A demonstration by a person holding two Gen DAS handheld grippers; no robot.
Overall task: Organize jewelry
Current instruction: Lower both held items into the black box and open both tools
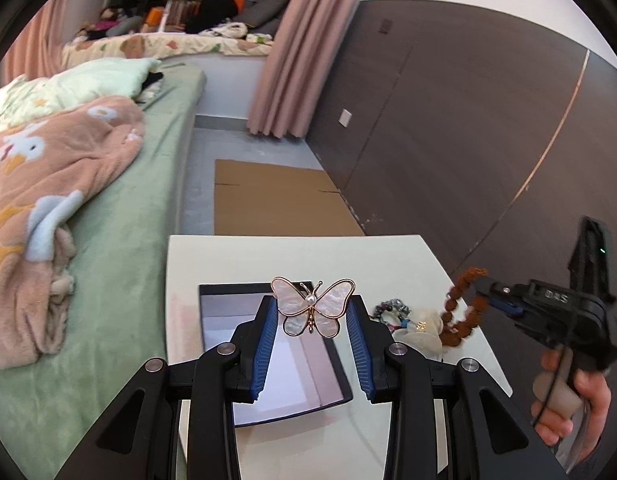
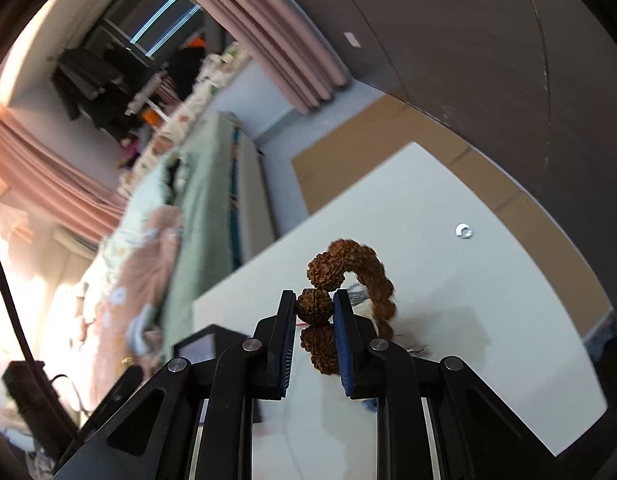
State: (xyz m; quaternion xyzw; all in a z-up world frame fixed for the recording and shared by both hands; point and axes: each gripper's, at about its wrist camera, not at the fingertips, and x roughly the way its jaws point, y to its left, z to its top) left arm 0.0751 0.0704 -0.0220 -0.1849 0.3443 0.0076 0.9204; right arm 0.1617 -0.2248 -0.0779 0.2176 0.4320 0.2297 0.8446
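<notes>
My left gripper (image 1: 312, 308) is shut on a pearly butterfly brooch (image 1: 312, 307) with a gold rim, held above an open black box (image 1: 276, 352) with a pale lining on the white table (image 1: 292, 256). My right gripper (image 2: 314, 308) is shut on a brown rough-bead bracelet (image 2: 348, 276), lifted above the table (image 2: 428, 208). In the left wrist view the right gripper (image 1: 484, 288) hangs the bracelet (image 1: 460, 312) over a small pile of jewelry (image 1: 404, 318) to the right of the box.
A small silver ring (image 2: 463, 231) lies on the table's far side. A bed (image 1: 120, 240) with a pink blanket (image 1: 48, 184) is to the left. Flat cardboard (image 1: 276, 200) lies on the floor beyond the table. A dark wall panel (image 1: 468, 120) is on the right.
</notes>
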